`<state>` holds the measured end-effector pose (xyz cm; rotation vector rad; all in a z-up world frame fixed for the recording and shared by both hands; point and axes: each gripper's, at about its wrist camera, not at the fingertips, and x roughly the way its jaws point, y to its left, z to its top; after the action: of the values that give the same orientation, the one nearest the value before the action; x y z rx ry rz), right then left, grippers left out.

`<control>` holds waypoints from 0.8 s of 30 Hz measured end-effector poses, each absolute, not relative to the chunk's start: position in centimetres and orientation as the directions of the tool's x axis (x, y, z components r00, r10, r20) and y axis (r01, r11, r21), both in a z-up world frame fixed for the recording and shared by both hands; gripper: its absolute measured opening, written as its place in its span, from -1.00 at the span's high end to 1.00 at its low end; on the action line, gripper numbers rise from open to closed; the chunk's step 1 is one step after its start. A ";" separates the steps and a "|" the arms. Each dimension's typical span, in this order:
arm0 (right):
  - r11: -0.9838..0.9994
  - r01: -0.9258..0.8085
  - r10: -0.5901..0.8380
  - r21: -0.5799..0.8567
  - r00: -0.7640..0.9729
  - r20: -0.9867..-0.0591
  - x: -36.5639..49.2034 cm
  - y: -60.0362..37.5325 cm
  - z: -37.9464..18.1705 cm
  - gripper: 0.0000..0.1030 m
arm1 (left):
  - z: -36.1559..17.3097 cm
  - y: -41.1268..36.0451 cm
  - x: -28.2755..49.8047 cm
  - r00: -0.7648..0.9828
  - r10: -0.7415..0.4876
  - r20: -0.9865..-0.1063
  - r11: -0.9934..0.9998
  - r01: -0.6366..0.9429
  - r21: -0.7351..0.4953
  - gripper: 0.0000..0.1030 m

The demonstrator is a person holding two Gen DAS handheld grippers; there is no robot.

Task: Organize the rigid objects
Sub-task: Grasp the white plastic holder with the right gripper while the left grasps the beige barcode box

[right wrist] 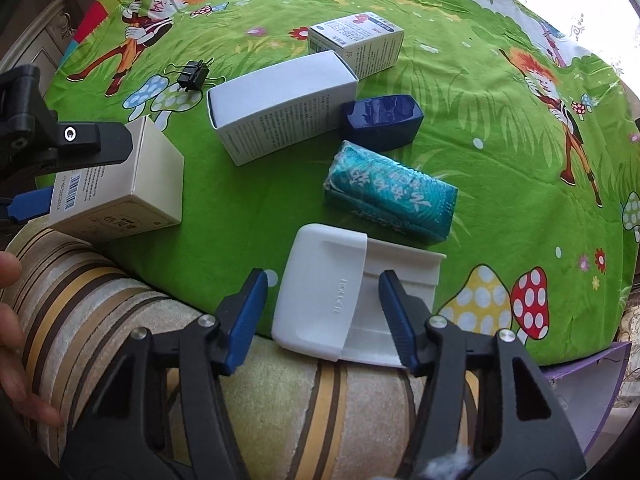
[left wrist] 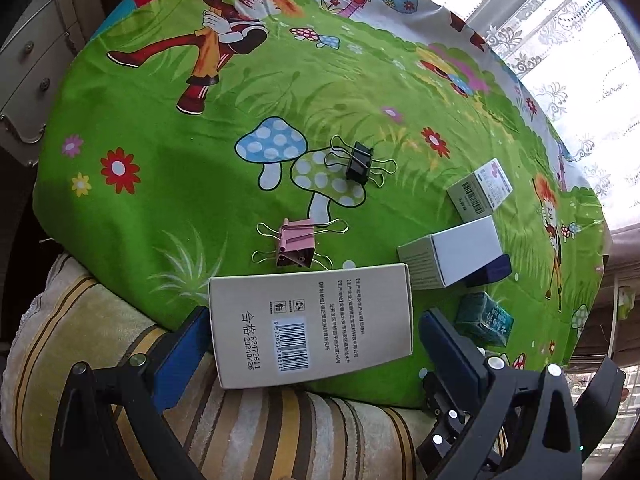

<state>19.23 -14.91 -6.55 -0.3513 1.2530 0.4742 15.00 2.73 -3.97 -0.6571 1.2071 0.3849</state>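
Observation:
My left gripper [left wrist: 316, 340] stands open around a beige barcode box [left wrist: 312, 320] at the near edge of the green cartoon cloth [left wrist: 180, 152]; its pads sit apart from the box sides. The same box [right wrist: 120, 184] and left gripper [right wrist: 68, 160] show in the right wrist view. My right gripper [right wrist: 324, 312] is open around a white plastic case [right wrist: 320, 300], not clamped. Ahead lie a white box [right wrist: 280, 108], a navy case [right wrist: 380, 124], a teal packet [right wrist: 388, 196] and a printed medicine box [right wrist: 356, 44].
A pink binder clip [left wrist: 296, 244] and a black binder clip [left wrist: 358, 162] lie on the cloth. A striped towel [right wrist: 120, 312] covers the near edge. A cream drawer cabinet [left wrist: 28, 68] stands left, a lace curtain [left wrist: 560, 40] right.

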 end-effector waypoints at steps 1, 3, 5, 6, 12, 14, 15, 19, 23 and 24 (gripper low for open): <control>0.852 -0.523 0.155 0.009 0.238 -0.959 19.2 -15.0 -6.5 0.06 | -4.2 2.5 15.1 0.317 -0.068 -0.946 0.759 -0.598 -0.255 -1.00; 0.852 -0.523 0.163 0.015 0.237 -0.958 19.2 -15.1 -6.5 0.13 | -4.5 2.2 15.3 0.312 -0.061 -0.948 0.764 -0.597 -0.246 -1.00; 0.853 -0.522 0.170 0.021 0.239 -0.956 19.0 -15.2 -6.4 0.17 | -4.5 2.1 15.4 0.313 -0.055 -0.948 0.763 -0.599 -0.242 -1.00; 0.853 -0.521 0.174 0.025 0.240 -0.955 19.0 -15.3 -6.3 0.18 | -4.5 2.0 15.5 0.315 -0.053 -0.948 0.766 -0.597 -0.241 -1.00; 0.858 -0.512 0.207 0.048 0.259 -0.943 18.8 -15.9 -5.6 0.18 | -4.5 1.8 15.4 0.334 -0.054 -0.941 0.777 -0.578 -0.250 -0.99; 0.860 -0.508 0.219 0.052 0.275 -0.936 18.6 -16.2 -5.1 0.19 | -4.5 1.6 15.2 0.339 -0.064 -0.939 0.782 -0.567 -0.258 -0.98; 0.861 -0.506 0.227 0.055 0.284 -0.932 18.5 -16.3 -4.8 0.19 | -4.4 1.5 15.1 0.341 -0.068 -0.938 0.784 -0.563 -0.261 -0.98; 0.869 -0.490 0.248 0.066 0.316 -0.916 18.3 -17.0 -3.7 0.19 | -4.1 1.0 14.5 0.358 -0.085 -0.930 0.790 -0.545 -0.282 -0.96; 0.875 -0.478 0.263 0.076 0.337 -0.904 18.1 -17.6 -2.9 0.19 | -3.1 0.5 14.2 0.383 -0.080 -0.920 0.804 -0.522 -0.287 -0.50; 0.876 -0.477 0.265 0.078 0.339 -0.903 18.1 -17.7 -2.8 0.19 | -3.1 0.3 14.2 0.381 -0.076 -0.922 0.812 -0.513 -0.279 -0.50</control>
<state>18.07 -17.68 -2.77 -0.2143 1.1268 0.4874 14.20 0.31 -3.10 -0.5899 1.1623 0.3001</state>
